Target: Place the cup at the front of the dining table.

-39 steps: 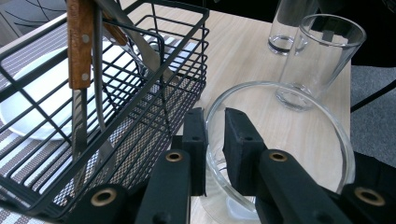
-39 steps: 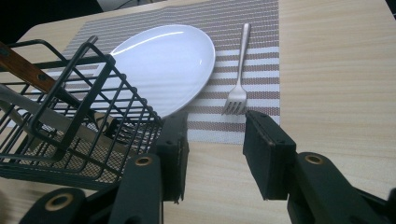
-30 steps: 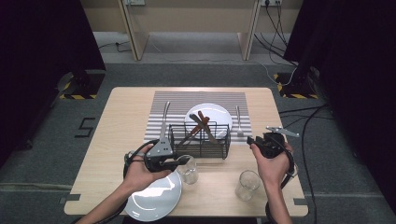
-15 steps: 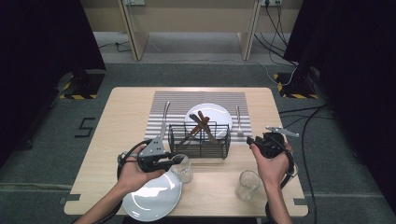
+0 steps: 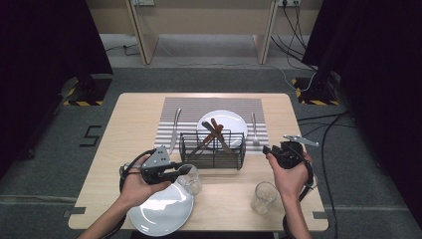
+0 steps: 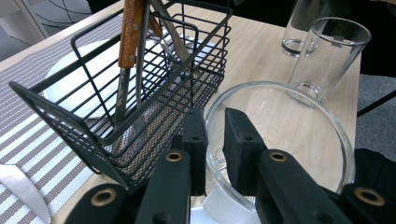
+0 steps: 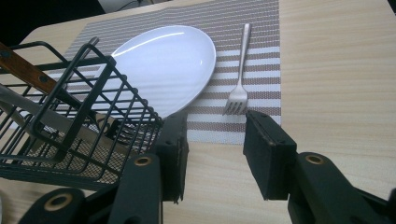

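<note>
The left gripper (image 5: 185, 170) has swung round since a second ago, from pointing up at the basket to lying level, and the glass (image 5: 190, 179) has come along with it, a touch nearer the basket. Its fingers (image 6: 194, 140) are clamped on that glass (image 6: 280, 140), one pad inside the rim, one outside, pinching the wall. In the high view the glass sits at the plate's (image 5: 161, 214) upper right edge, just in front of the basket's (image 5: 213, 149) left corner. From the left gripper view the basket (image 6: 116, 107) is right beside the glass, cutlery standing in it, and a second glass (image 6: 327, 58) stands beyond.

Over on the right, the right gripper (image 5: 271, 151) holds off the basket's right end, its fingers (image 7: 268, 144) spread apart with nothing between them, bare tabletop (image 7: 336, 84) below. Ahead of them lies a fork (image 7: 239, 79) on the striped mat (image 7: 261, 28), beside a white plate (image 7: 163, 65). In the high view the second glass (image 5: 263, 197) stands on the tabletop (image 5: 134, 119) near the right hand (image 5: 291, 174).
</note>
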Available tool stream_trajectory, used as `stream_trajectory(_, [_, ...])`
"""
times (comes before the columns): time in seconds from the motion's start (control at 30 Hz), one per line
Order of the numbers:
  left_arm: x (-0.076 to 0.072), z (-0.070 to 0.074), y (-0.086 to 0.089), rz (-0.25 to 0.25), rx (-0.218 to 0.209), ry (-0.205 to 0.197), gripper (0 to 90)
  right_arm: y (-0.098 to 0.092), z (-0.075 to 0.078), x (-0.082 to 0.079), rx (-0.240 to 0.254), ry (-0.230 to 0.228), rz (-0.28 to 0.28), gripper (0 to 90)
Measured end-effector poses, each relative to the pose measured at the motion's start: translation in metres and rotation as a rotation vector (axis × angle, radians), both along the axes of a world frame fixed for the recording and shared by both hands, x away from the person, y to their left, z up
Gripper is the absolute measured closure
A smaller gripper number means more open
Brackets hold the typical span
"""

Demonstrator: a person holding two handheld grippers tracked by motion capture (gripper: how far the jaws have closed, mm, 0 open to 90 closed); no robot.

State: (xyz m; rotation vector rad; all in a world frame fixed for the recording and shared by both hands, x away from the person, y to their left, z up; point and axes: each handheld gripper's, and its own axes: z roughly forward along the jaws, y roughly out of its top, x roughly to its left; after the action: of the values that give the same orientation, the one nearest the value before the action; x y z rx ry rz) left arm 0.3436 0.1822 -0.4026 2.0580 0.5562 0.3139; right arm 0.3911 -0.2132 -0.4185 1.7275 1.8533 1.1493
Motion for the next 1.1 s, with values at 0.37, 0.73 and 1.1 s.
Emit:
stream_trajectory(0.37, [-0.002,0.003,0.011,0.027,-0.006,-0.013,78.9,0.000,0.000,0.000,0.003,0.000,-0.001,59.7])
stream_trajectory(0.73, [-0.002,0.005,0.020,0.048,-0.009,-0.025,78.9,-0.001,0.000,0.000,0.003,0.000,-0.001,59.8])
stream_trajectory(1.1, [-0.003,0.007,0.028,0.069,-0.016,-0.029,79.0,-0.001,0.001,0.000,0.007,-0.002,-0.003,59.8])
